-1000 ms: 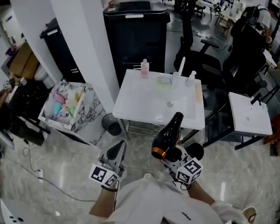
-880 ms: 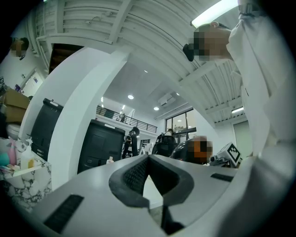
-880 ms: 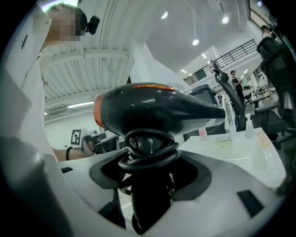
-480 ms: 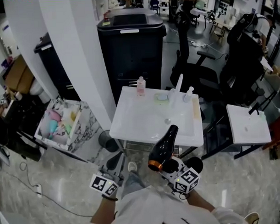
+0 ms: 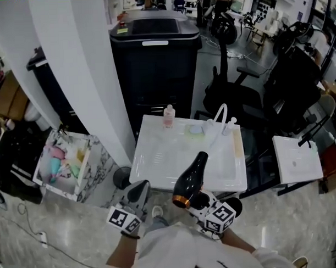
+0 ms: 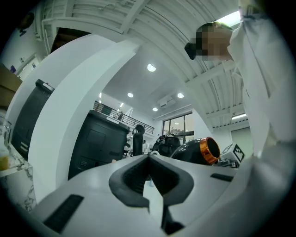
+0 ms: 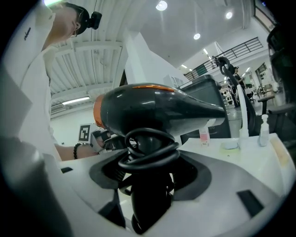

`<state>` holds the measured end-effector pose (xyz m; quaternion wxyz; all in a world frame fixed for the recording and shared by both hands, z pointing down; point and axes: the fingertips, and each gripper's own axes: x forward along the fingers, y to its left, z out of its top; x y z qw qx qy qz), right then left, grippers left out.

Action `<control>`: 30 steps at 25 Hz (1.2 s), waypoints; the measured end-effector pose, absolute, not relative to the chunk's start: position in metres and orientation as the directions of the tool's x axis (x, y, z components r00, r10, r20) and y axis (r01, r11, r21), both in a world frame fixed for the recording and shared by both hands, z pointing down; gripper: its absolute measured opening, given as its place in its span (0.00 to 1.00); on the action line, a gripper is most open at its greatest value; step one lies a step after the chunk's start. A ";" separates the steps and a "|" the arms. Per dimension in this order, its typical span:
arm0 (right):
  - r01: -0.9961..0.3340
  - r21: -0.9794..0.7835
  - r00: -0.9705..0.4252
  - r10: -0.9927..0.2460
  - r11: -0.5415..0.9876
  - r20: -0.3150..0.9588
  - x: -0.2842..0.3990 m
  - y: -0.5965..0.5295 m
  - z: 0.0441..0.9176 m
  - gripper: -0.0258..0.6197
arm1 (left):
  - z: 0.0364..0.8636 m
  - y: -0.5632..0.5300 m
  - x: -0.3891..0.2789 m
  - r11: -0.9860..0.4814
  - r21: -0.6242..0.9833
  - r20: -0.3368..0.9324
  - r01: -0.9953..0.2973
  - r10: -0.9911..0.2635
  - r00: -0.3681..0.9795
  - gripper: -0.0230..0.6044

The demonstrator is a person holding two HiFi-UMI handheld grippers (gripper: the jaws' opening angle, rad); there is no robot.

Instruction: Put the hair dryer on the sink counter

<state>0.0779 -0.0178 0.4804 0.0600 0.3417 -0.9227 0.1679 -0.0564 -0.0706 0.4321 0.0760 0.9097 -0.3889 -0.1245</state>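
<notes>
Head view: my right gripper (image 5: pixel 199 201) pinches the dryer (image 5: pixel 190 179) by its handle, its long body pointing ahead. The tabletop (image 5: pixel 158 156) lies just ahead and below. My left gripper (image 5: pixel 138 192), pressed together and empty, sits alongside.

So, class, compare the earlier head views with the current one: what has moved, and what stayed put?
Both grippers have moved forward to the sink counter. The hair dryer, clamped by its handle in the right gripper, now reaches further over the counter. Nothing was picked up or released. The left gripper stays shut and empty, and the pink bottle on the counter has not moved.
</notes>
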 end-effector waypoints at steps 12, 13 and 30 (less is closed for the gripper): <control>-0.680 -0.280 -0.734 -0.627 0.678 0.263 0.031 -0.137 0.489 0.49 | 0.439 -0.200 -0.090 -0.722 0.254 -0.144 -0.643 -0.686 0.713 0.07; -0.684 -0.282 -0.730 -0.629 0.673 0.269 0.028 -0.142 0.491 0.49 | 0.442 -0.206 -0.091 -0.726 0.259 -0.141 -0.637 -0.681 0.719 0.07; -0.702 -0.301 -0.712 -0.630 0.646 0.310 0.033 -0.201 0.514 0.49 | 0.457 -0.266 -0.081 -0.737 0.273 -0.112 -0.618 -0.663 0.741 0.07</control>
